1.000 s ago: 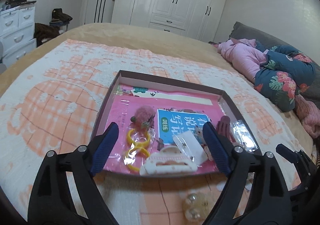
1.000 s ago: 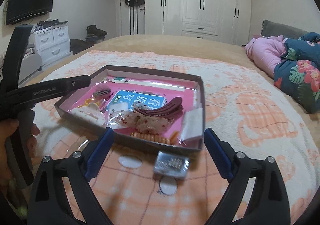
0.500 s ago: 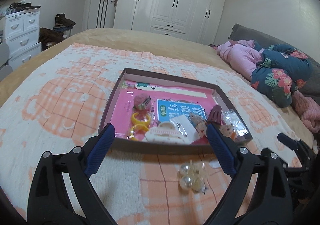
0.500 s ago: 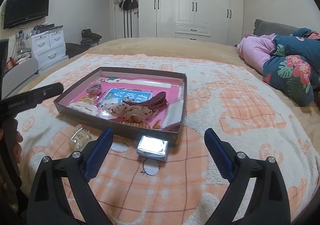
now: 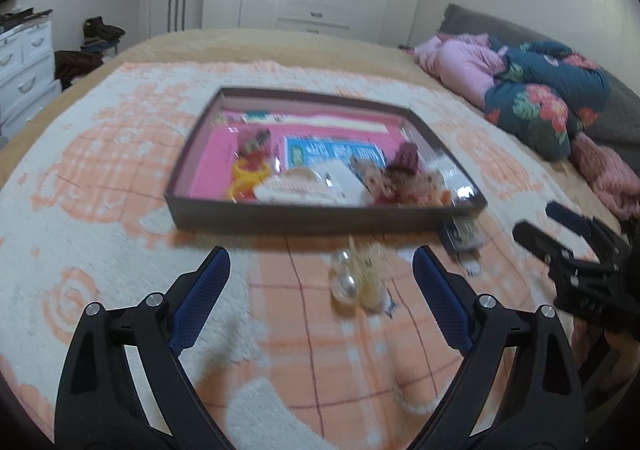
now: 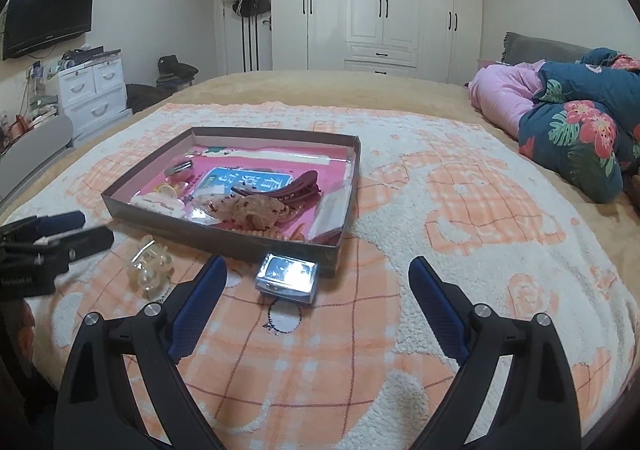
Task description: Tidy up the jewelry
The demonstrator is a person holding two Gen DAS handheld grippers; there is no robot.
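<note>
On the orange-and-white plaid blanket (image 6: 400, 330) sits a shallow brown cardboard tray (image 6: 224, 238) crowded with hair accessories. A clear pearl-studded hair claw (image 5: 358, 278) lies outside it, at twelve o'clock from the left gripper (image 5: 320, 282), whose jaws stand wide apart, empty. The right gripper (image 6: 316, 290) gapes too, with a small silver box (image 6: 287, 277) at its eleven o'clock.

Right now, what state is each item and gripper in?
Left gripper: open, holding nothing.
Right gripper: open, holding nothing.
Tray: lidless, holding hair accessories.
Pearl clip: on blanket, outside tray.
Small clear case: closed, on blanket beside tray.
</note>
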